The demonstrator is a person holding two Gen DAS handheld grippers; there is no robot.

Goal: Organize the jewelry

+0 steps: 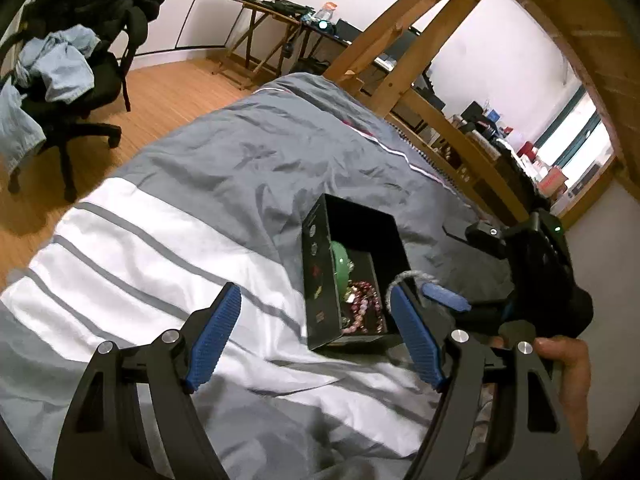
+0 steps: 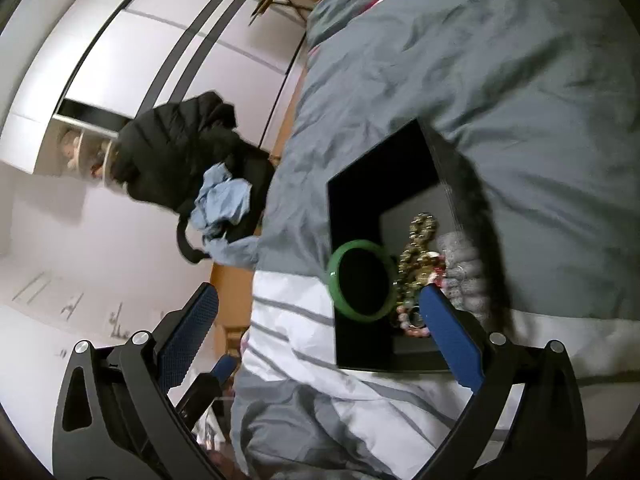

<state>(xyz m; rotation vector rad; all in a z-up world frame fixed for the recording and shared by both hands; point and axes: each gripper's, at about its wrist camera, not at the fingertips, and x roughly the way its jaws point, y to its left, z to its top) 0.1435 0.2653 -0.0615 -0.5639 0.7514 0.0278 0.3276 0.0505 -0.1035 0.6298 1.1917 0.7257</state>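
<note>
Both jaws stood wide open and held nothing, the left gripper (image 1: pixel 316 330) and right gripper (image 2: pixel 320 332) near the box (image 1: pixel 320 276) on the bed (image 1: pixel 224 152). Inside lay a bangle (image 2: pixel 340 280) and beads (image 1: pixel 366 308). The bangle looked stiff, slippery and fragile, best taken across its rim; the beads looked loose.

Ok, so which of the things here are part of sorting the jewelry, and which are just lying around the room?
Part of the job:
black box on the bed
green bangle inside it
pink bead bracelet
gold bead chain
silver mesh bracelet

Just lying about:
striped bedcover
office chair
black jacket
blue clothes
wooden bed frame
folding table
</note>
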